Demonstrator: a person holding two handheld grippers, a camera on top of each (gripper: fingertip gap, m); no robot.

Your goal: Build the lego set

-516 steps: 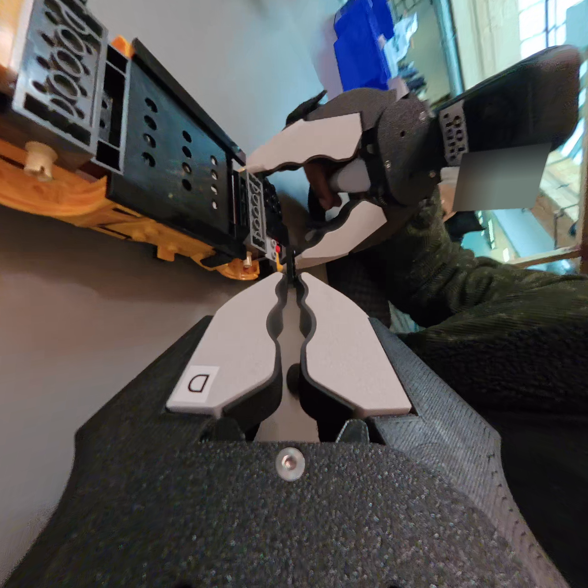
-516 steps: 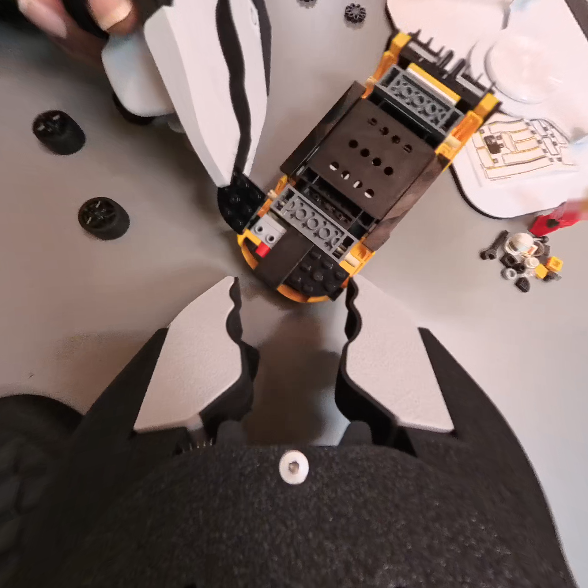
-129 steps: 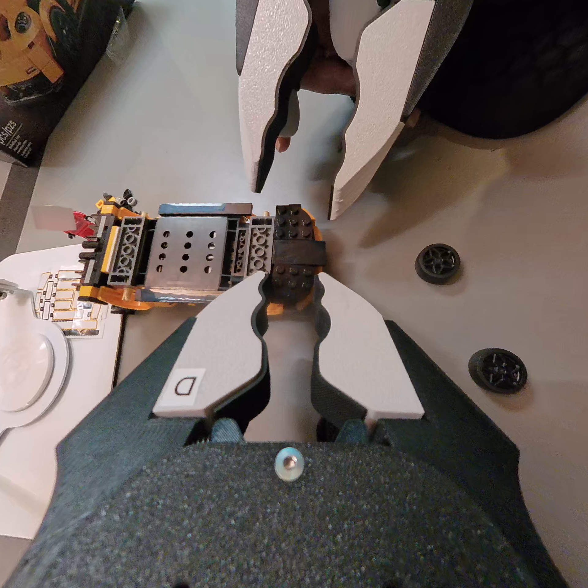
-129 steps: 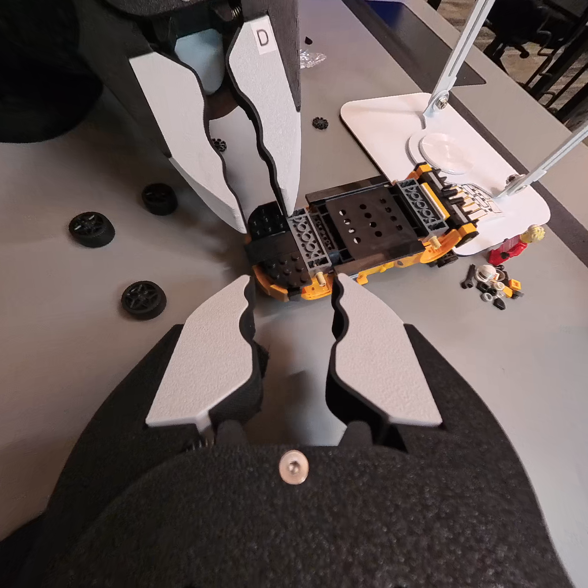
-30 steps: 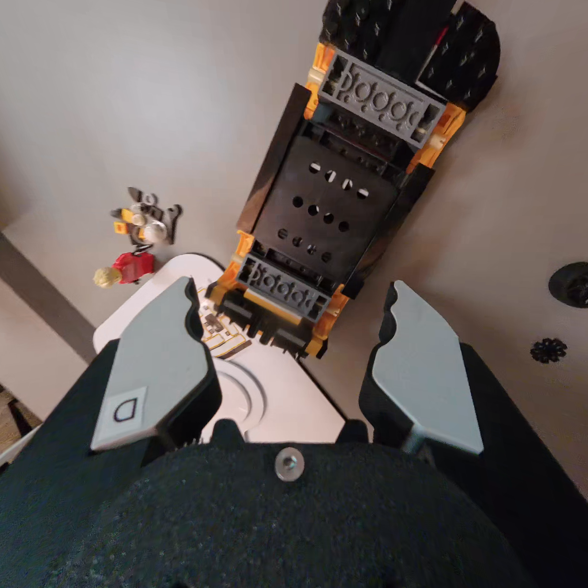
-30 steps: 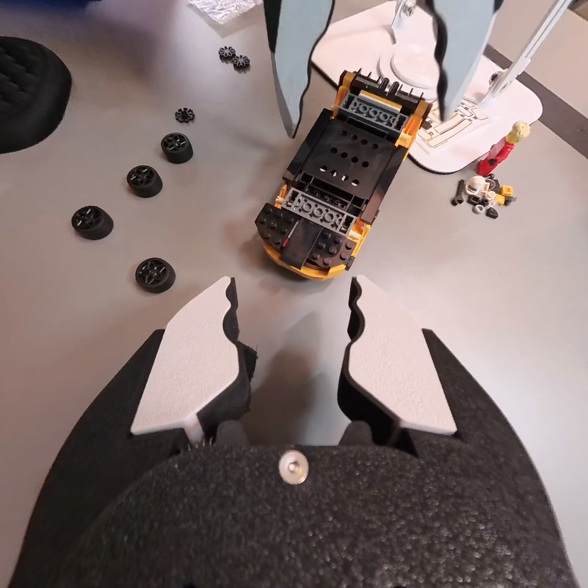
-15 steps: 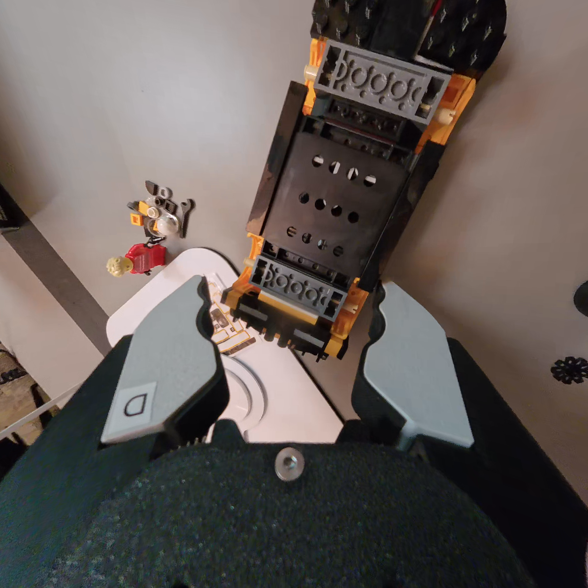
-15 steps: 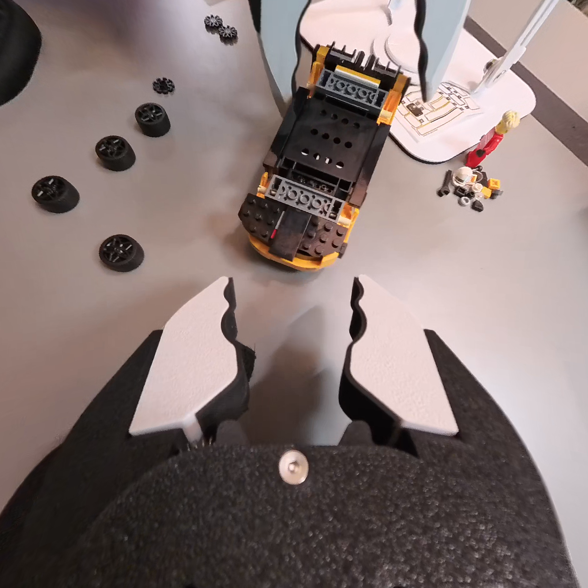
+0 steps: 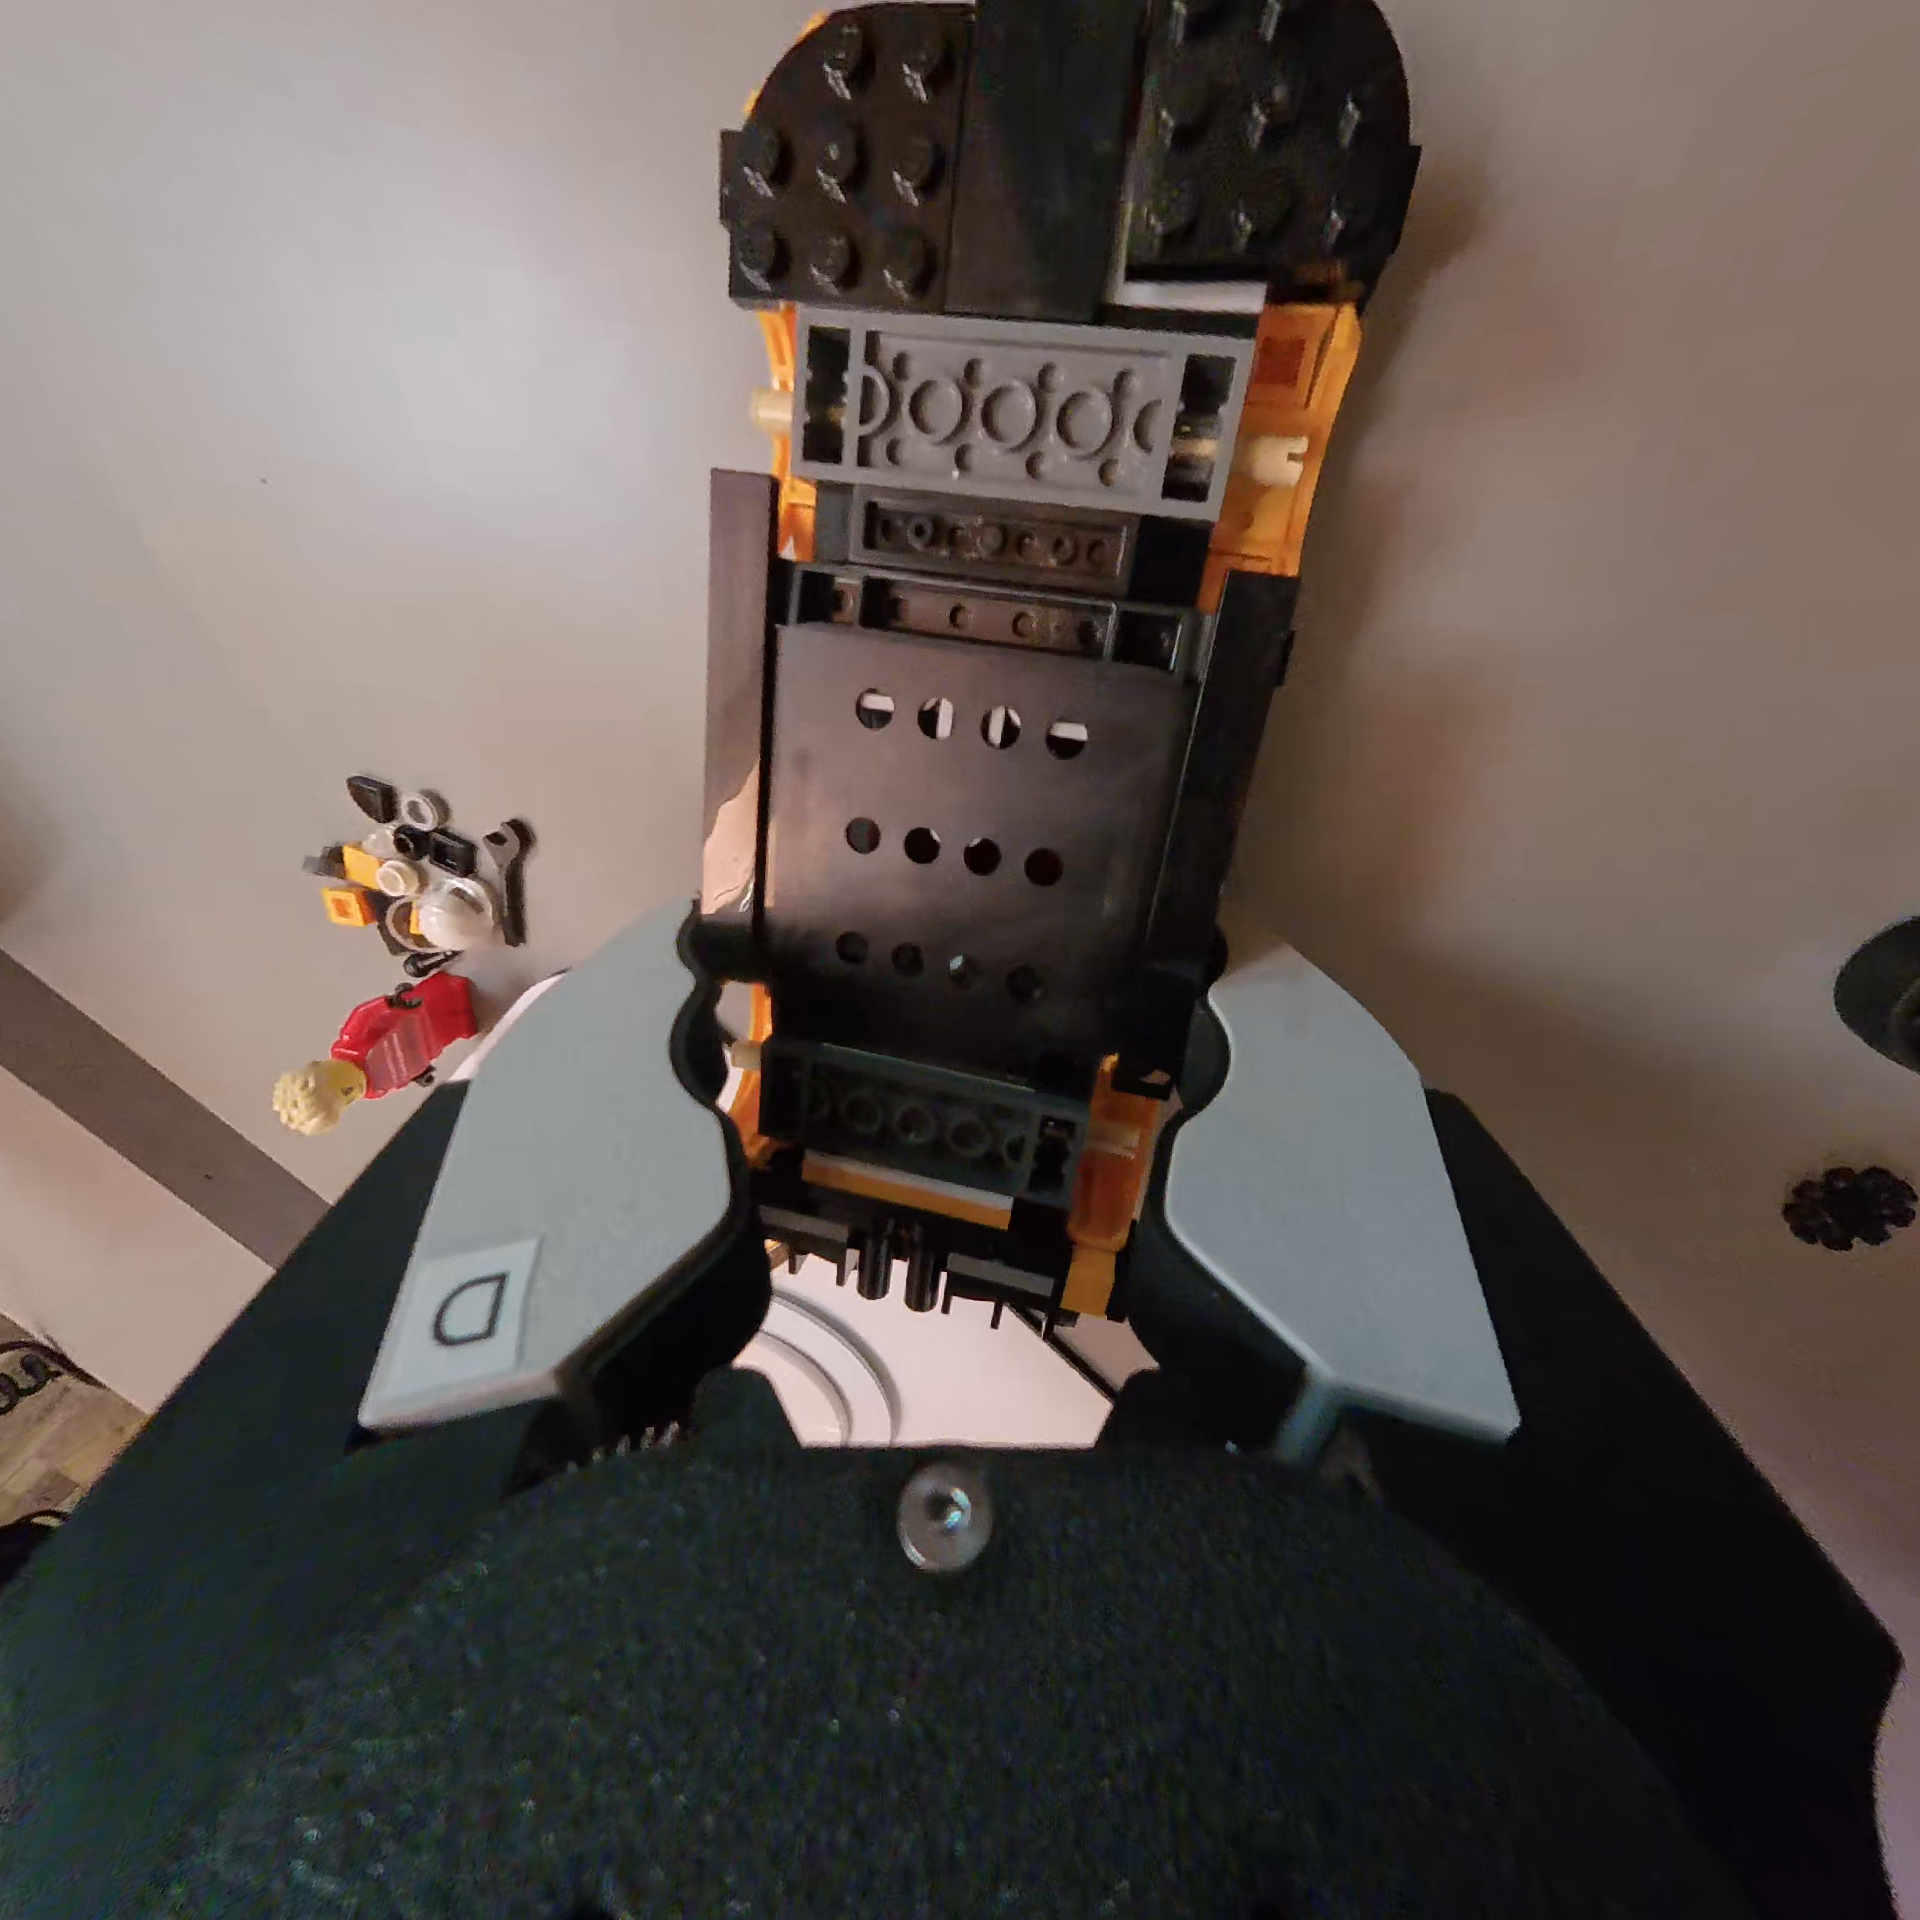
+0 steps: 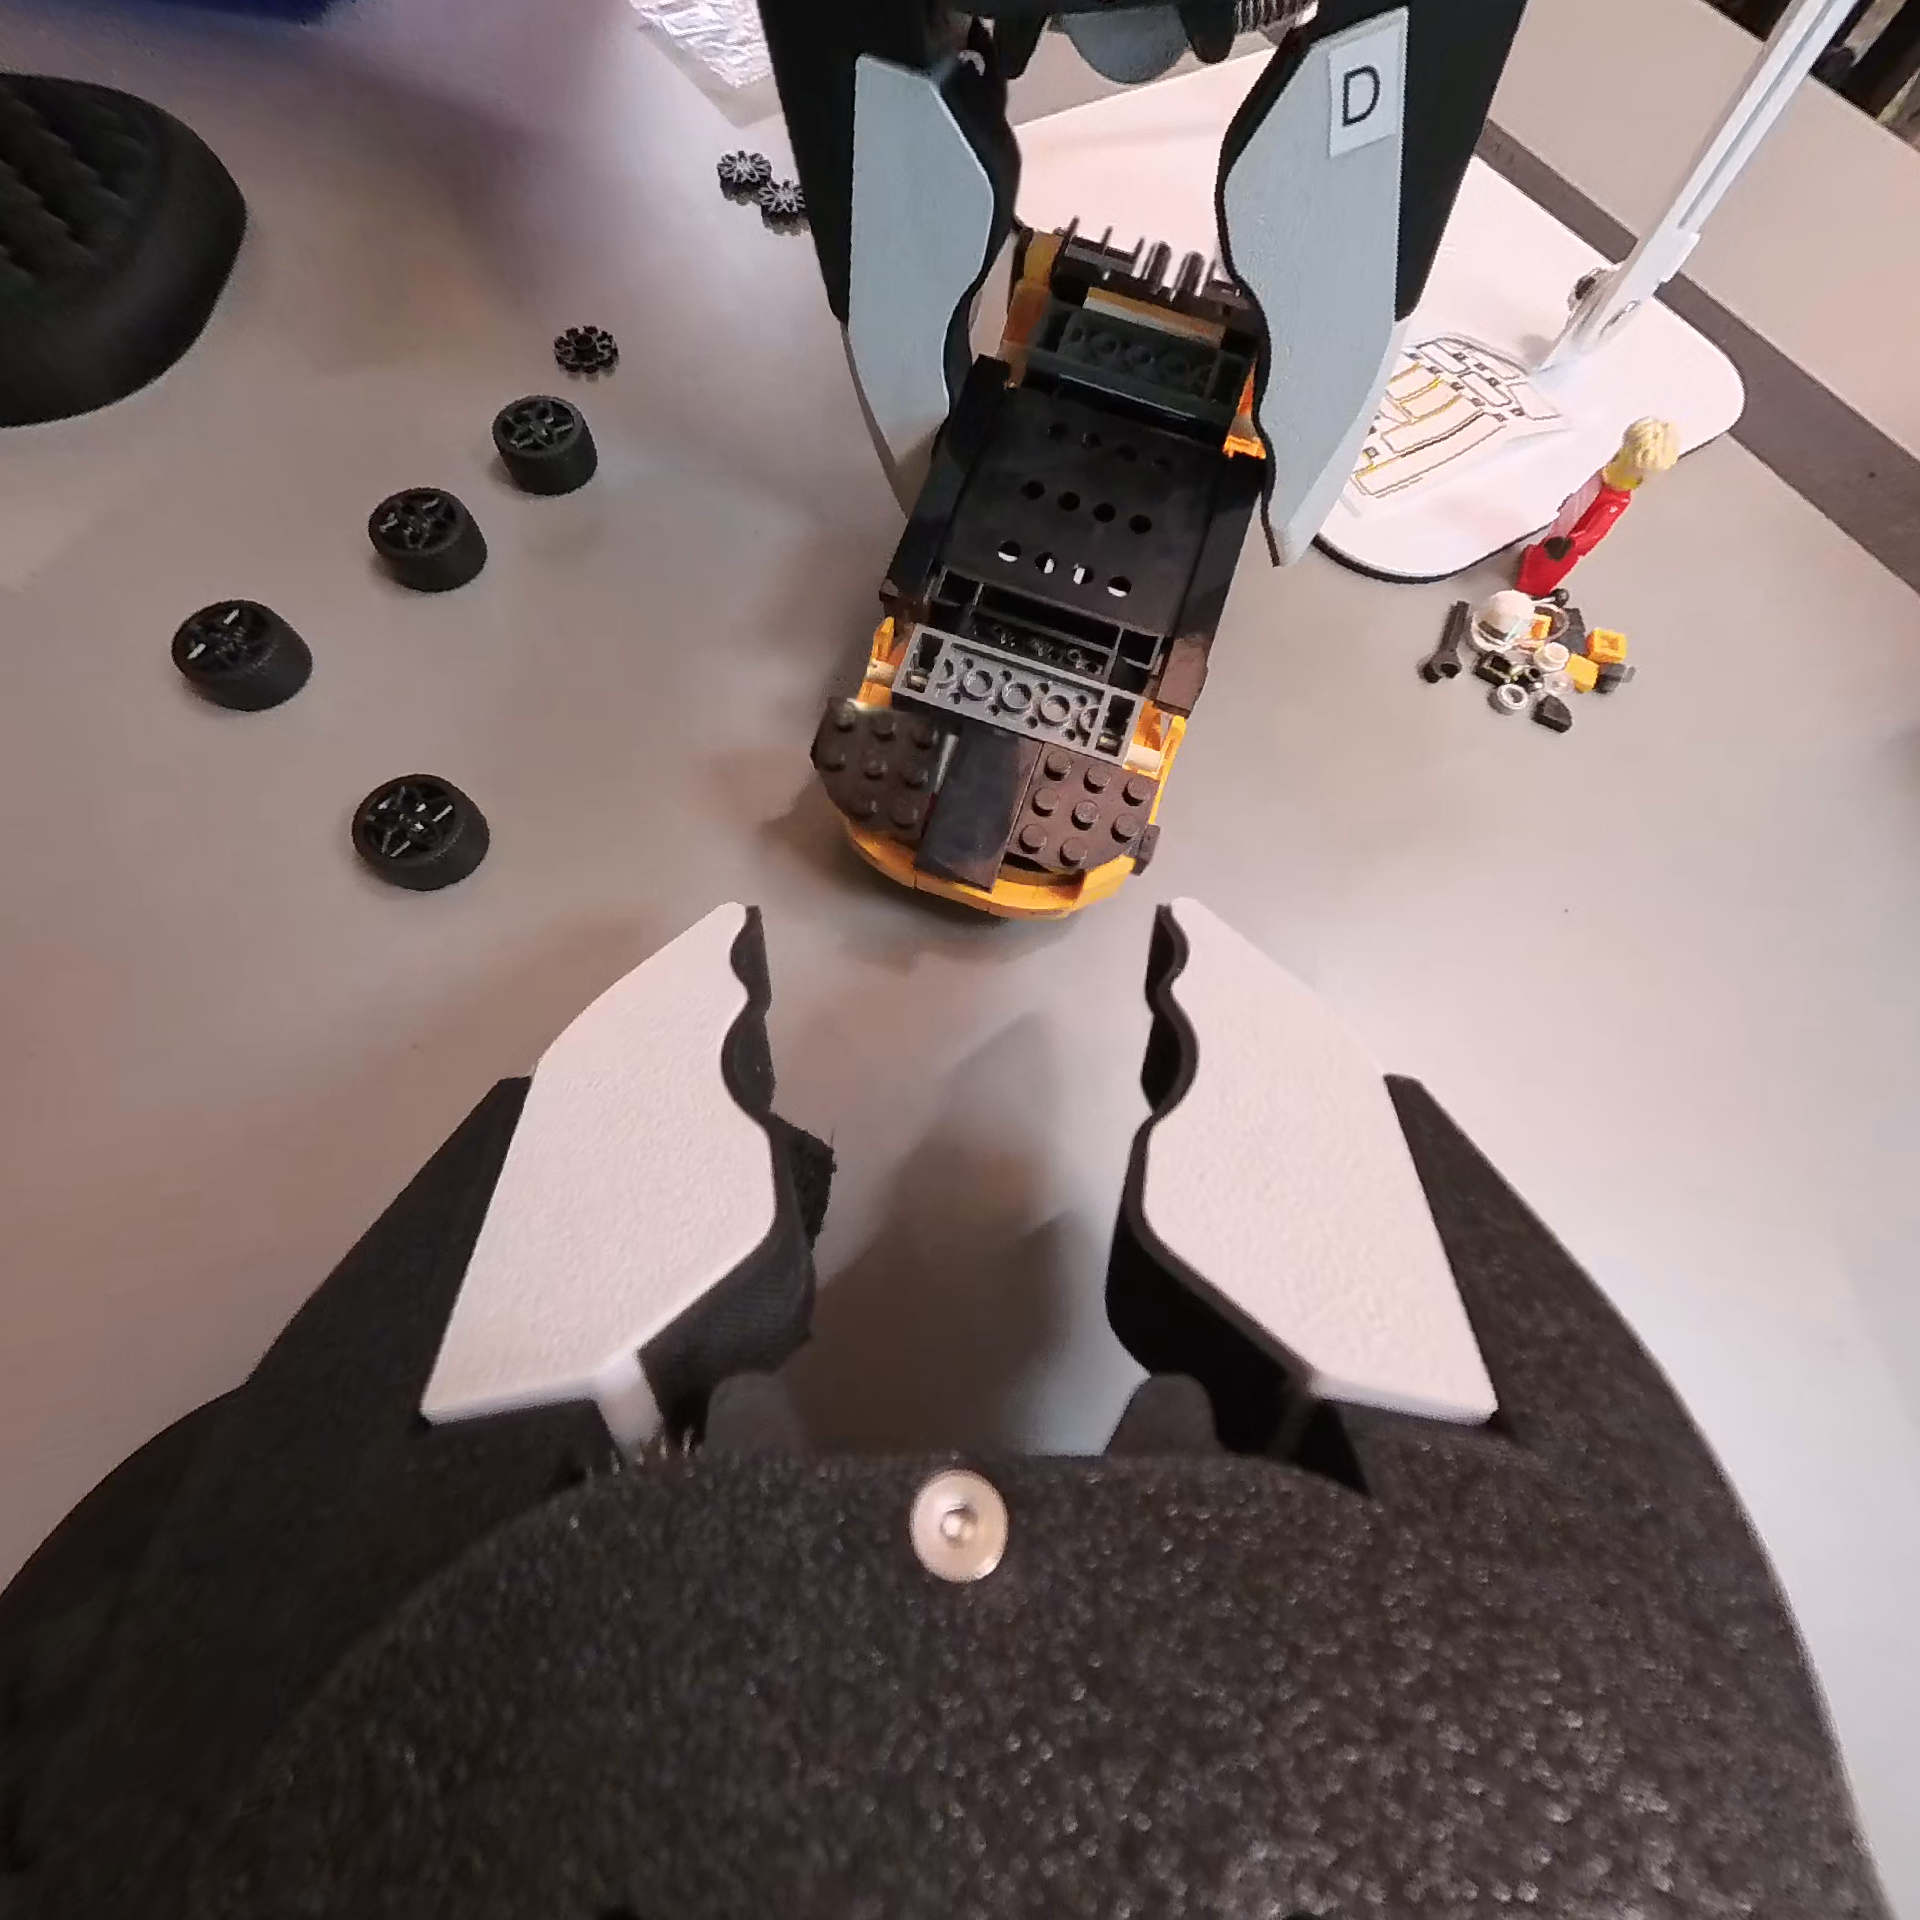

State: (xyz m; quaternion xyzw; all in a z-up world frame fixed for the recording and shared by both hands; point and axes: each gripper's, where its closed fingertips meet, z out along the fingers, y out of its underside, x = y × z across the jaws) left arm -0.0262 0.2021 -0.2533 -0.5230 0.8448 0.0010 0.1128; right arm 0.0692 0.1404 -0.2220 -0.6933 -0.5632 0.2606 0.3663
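Observation:
The orange and black lego car (image 9: 977, 831) lies upside down on the grey table, its black studded nose pointing away in the left wrist view. My left gripper (image 9: 951, 956) straddles the car's rear, its pads against both sides of the body. In the right wrist view the car (image 10: 1060, 520) points its nose toward me and the left gripper (image 10: 1091, 509) comes down over its far end. My right gripper (image 10: 956, 914) is open and empty, just short of the car's nose.
Several black wheels (image 10: 421, 831) lie left of the car, with small black gears (image 10: 585, 348) behind them. A red minifigure (image 10: 1590, 499) and a pile of small parts (image 10: 1527, 655) lie to the right. A white stand base (image 10: 1621, 384) holds a sticker sheet (image 10: 1444, 416).
My left gripper has moved forward over the car's rear and narrowed from wide open to the car's width. My right gripper stayed open and shifted slightly.

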